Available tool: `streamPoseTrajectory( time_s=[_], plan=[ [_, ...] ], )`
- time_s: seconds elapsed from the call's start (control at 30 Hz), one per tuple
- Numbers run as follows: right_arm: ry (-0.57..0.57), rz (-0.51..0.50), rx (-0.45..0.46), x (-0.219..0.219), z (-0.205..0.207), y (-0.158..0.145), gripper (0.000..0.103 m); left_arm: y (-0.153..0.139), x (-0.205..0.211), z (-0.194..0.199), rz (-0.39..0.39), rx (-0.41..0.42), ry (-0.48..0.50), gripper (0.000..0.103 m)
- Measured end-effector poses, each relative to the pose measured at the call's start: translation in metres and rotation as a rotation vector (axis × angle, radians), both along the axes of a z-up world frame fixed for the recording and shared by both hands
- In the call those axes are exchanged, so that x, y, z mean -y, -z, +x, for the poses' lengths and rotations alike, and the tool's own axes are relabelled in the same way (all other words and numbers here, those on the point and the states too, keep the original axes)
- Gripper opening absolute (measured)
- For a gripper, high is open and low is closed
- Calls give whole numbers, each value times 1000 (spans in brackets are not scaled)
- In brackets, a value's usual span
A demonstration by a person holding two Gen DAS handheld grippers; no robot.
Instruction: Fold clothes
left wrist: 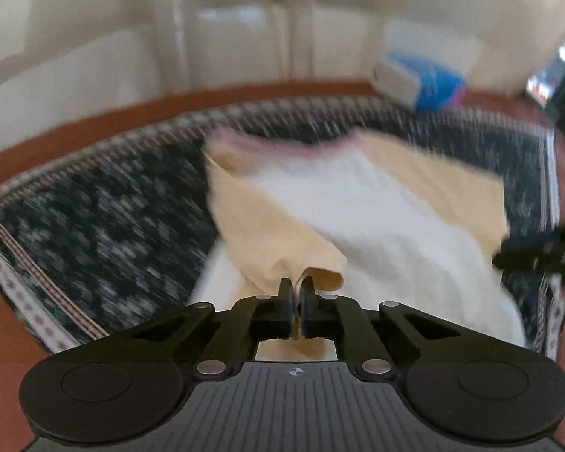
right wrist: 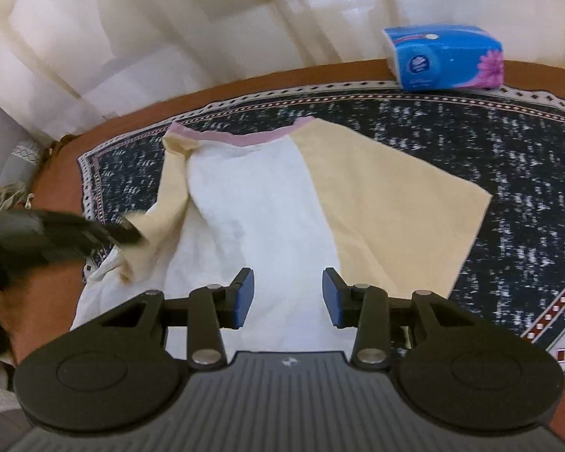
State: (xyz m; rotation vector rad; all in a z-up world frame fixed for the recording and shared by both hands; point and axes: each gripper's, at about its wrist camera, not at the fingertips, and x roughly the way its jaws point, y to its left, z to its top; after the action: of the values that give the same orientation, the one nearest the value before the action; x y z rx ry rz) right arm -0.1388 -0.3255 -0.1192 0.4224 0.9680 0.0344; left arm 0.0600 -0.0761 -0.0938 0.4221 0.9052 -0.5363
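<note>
Our left gripper (left wrist: 297,293) has its jaws pressed together on the cuff of the yellow sleeve (left wrist: 271,233), which bunches up from the pinch toward 11 o'clock in the left wrist view; that view is smeared with motion blur. In the right wrist view we see the same gripper (right wrist: 132,231) at 9 o'clock, dark and blurred, touching that sleeve (right wrist: 169,203). Our right gripper (right wrist: 288,295) hangs with its blue pads (right wrist: 245,295) spread wide apart over the lower white body of the shirt (right wrist: 267,211), gripping nothing.

We see the shirt lying on a dark patterned cloth (right wrist: 508,173) that covers a brown table (right wrist: 527,69), its pink collar (right wrist: 241,137) pointing to 12 o'clock. The other yellow sleeve (right wrist: 395,196) lies flat and stretched toward 3 o'clock. A blue tissue pack (right wrist: 448,56) sits at 1 o'clock, at the far edge of the cloth, well apart from the shirt. Pale curtains (right wrist: 169,19) hang behind the table.
</note>
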Motion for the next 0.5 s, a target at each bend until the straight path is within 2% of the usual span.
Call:
streamPoseTrajectory(
  time_s=[0.23, 0.4, 0.47, 0.5],
  plan=[
    [37, -16, -23, 11, -2, 2, 44, -37, -40, 61, -27, 45, -99, 0],
    [41, -30, -38, 12, -2, 1, 44, 0, -49, 106, 69, 9, -174, 1],
    [42, -40, -43, 12, -2, 0, 44, 14, -56, 110, 112, -8, -213, 6],
    [43, -45, -44, 13, -2, 0, 44, 21, -60, 112, 133, -16, -233, 21]
  ],
)
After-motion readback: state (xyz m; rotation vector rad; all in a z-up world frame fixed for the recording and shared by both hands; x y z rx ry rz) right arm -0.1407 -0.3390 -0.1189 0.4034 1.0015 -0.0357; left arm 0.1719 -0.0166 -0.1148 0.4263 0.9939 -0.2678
